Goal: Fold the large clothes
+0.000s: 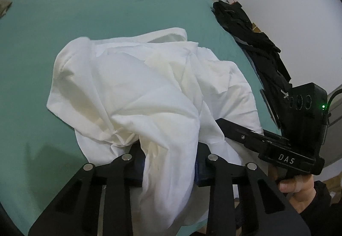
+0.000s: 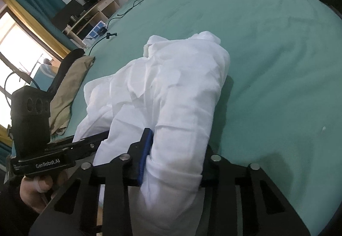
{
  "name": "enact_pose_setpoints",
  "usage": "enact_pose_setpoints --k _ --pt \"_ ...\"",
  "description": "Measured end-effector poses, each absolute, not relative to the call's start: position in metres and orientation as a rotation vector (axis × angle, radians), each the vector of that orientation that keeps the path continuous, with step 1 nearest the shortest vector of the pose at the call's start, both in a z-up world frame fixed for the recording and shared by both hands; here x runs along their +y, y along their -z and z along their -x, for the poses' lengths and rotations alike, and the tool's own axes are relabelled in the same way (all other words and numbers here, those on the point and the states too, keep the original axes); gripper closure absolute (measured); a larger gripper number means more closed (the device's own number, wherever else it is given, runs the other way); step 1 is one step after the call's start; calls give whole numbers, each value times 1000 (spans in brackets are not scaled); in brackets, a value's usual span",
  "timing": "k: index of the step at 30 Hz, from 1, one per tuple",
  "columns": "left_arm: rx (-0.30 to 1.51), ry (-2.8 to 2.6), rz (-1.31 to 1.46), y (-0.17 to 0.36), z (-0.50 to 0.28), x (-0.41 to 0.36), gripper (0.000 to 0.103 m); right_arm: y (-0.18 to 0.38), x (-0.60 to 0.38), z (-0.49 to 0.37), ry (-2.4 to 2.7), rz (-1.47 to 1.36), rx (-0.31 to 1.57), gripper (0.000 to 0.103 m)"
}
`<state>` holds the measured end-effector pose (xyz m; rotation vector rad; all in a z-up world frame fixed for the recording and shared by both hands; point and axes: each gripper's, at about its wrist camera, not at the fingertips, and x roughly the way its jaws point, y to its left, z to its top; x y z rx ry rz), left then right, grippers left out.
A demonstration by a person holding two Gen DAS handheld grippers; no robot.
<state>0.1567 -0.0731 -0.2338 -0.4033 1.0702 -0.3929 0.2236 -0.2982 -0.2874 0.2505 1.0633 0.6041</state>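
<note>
While bunched up on the green bed sheet (image 1: pixel 111 13), white garment (image 1: pixel 136 86) pinched at its near edge by both tools. Left gripper (image 1: pixel 170 161) clamped on a gathered fold; right gripper (image 2: pixel 174 157) likewise closed on a thick roll of the same cloth. Just beside, on the bed: black clothing (image 1: pixel 252 43) toward the wall, tan cloth (image 2: pixel 70 86) and black cable (image 2: pixel 119 15) toward the window.

The left gripper (image 1: pixel 170 163) is showing black fingers with silver rivets. The right gripper (image 2: pixel 174 159) is wearing blue pads (image 2: pixel 145 154). A dark sleeve (image 1: pixel 322 199) is covering the wrist.
</note>
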Motion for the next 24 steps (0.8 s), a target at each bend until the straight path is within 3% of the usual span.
enact_pose_setpoints --k 4,6,8,15,16,17,19,24 --pt "1080 377 389 232 -156 -72 69 287 -300 -225 -599 -259 1068 70" --pt "1086 364 401 233 -157 -69 65 289 -301 -227 -592 -271 1078 65" --pt "1086 353 390 235 -159 -67 54 292 -302 -229 -593 -284 1093 57" --pt "1075 346 360 238 -160 -76 44 291 -298 -226 -601 -254 1086 55" --pt "1077 341 360 237 -161 -77 46 290 -297 -225 -600 -244 1082 59" --pt "1075 345 370 237 -162 -77 59 289 -296 -224 -606 -242 1080 64" --pt "1065 367 403 236 -162 -74 68 287 -297 -223 -612 -249 1074 71" --pt "1033 382 380 227 -155 -75 75 276 -294 -218 -611 -239 1038 79"
